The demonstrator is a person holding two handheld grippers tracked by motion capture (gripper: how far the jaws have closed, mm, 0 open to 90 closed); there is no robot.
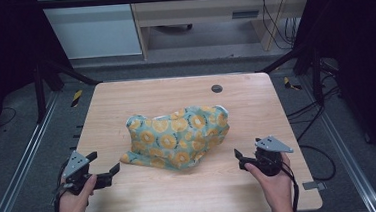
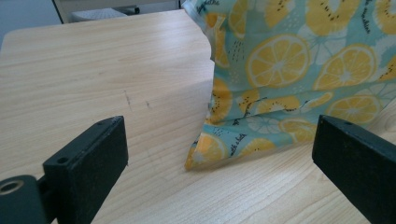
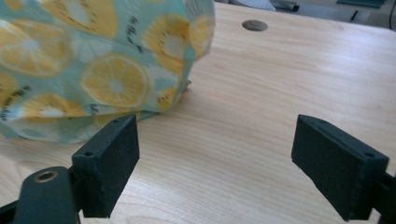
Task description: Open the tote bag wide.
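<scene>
In the high view a crumpled cloth (image 1: 180, 135), teal with a print of yellow citrus slices, lies in the middle of the frame on the wooden counter (image 1: 147, 199). Its long axis runs from the lower left, where a narrow corner tapers toward the left gripper (image 1: 107, 163), up to the right, where the bulk rises to a rounded hump. The right gripper (image 1: 240, 158) sits at the lower right, apart from the cloth. A small dark hole (image 1: 217, 88) marks the counter above the cloth.

In the left gripper view the jaws stand wide apart at the bottom corners with nothing between them. The cloth (image 2: 299, 79) fills the upper right, and its folded corner touches the counter (image 2: 93, 70) just ahead, between the jaws but beyond their reach.

In the right gripper view the jaws are likewise spread and empty. The cloth (image 3: 84, 65) occupies the upper left, its lower hem near the left jaw, and the hole (image 3: 255, 25) sits at the top centre.

The cloth looks light, soft and limp, so it would likely sag and fold when lifted. A hem or corner resting on the counter seems the best place to pinch, and the tapered corner at lower left offers the easiest edge.
</scene>
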